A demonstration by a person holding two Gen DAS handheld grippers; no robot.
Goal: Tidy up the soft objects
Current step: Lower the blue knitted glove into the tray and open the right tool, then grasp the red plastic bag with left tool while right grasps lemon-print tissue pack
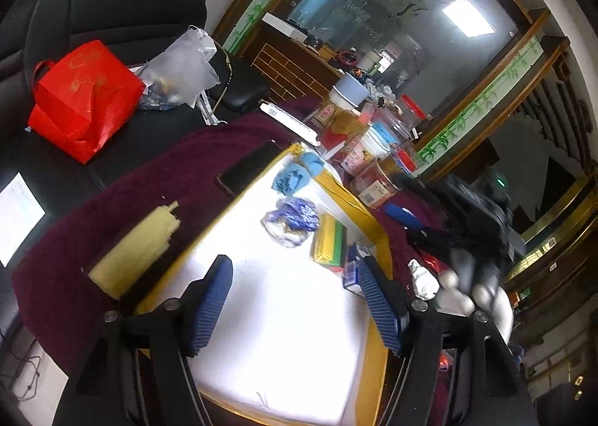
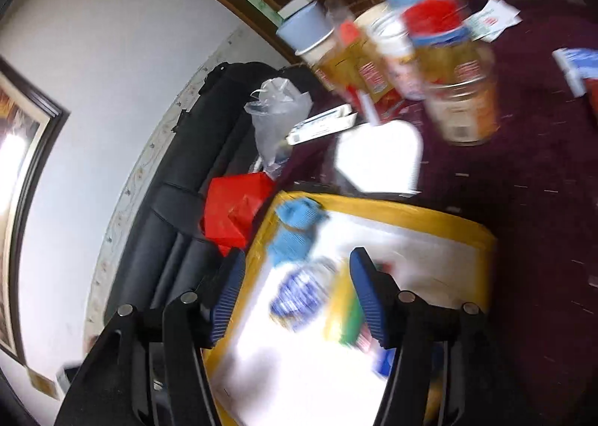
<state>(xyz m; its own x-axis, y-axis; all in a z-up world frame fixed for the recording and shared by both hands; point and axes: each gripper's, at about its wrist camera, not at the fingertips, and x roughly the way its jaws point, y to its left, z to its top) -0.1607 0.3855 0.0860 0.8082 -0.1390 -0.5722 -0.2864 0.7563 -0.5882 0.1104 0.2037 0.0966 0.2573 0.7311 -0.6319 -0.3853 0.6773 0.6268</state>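
Both the left gripper (image 1: 297, 299) and right gripper (image 2: 295, 299) hang released above the white mat (image 1: 284, 332). Approach step, likely. Next, one must descend onto the blue cloth (image 1: 291, 179).

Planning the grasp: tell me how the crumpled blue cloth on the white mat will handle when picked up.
The blue cloth looks bunched and wrinkled, so probably floppy and light. It will likely drape and unfold from the pinch. It lies flat on the white mat, so rolling seems unlikely.
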